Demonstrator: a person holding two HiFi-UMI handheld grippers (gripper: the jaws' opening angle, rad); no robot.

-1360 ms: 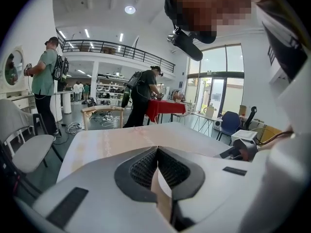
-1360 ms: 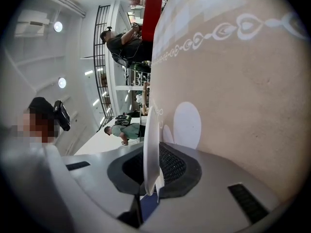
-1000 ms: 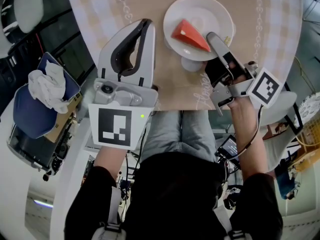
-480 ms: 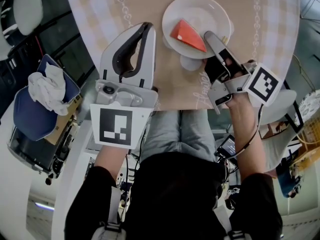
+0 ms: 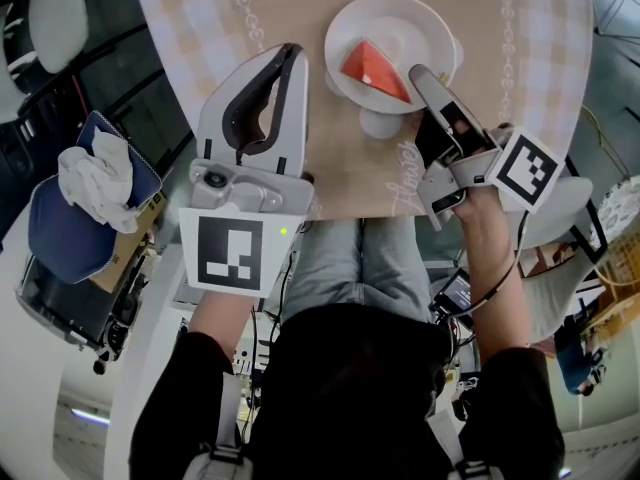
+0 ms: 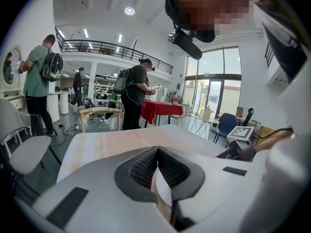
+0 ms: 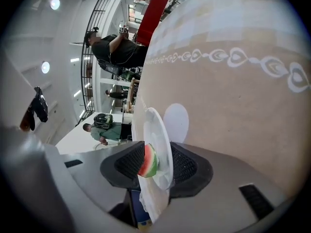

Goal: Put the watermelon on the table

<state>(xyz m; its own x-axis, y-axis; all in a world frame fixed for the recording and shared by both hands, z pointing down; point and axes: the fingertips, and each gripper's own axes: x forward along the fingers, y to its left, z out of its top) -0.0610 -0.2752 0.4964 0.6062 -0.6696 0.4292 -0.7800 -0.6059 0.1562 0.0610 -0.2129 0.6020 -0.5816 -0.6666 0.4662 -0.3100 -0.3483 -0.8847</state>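
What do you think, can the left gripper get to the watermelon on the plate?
Probably yes. The left gripper sits beside the plate, with only bare table between them, and the watermelon lies on the plate's side nearer it. Its jaws are shut, though, so they'd need to open first.

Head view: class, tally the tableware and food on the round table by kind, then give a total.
White round footed plate: 1
Red wedge-shaped watermelon slice: 1
Total: 2
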